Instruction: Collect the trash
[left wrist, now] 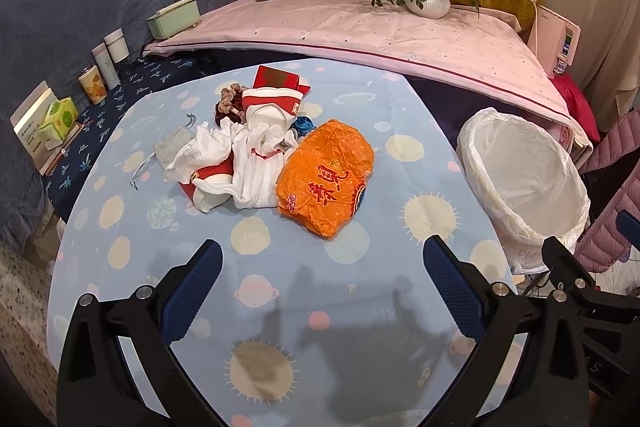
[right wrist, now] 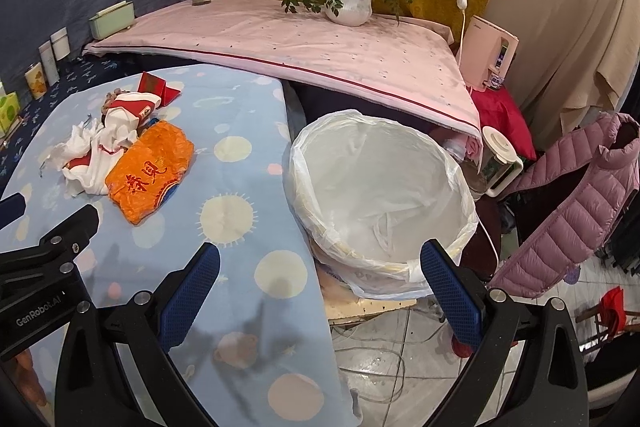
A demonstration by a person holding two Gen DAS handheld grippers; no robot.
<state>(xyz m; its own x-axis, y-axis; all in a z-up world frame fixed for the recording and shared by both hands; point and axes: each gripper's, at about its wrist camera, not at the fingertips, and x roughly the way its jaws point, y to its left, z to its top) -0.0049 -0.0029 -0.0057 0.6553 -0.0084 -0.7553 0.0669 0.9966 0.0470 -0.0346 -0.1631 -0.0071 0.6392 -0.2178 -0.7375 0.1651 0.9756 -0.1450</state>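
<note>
Both claws, left claw [left wrist: 322, 281] and right claw [right wrist: 320, 285], are held wide open and empty. The trash pile [left wrist: 256, 151] lies mid-worktop [left wrist: 120, 227], the lined bin [right wrist: 380, 195] just beside its edge. The orange wrapper [left wrist: 326, 179] could be pinched loosely and dropped short of the bin.

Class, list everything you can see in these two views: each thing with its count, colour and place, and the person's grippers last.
Orange wrapper: 1, orange, table middle.
Crumpled paper: several pieces, white and red, left of the wrapper.
Red box: 1, red, behind the heap.
Bin: 1, white liner, right of the table.
Table: 1, blue dotted cloth.
Potted plant: 1, green, pink shelf.
Jacket: 1, pink, far right.
Left gripper: open, empty.
Right gripper: open, empty.
</note>
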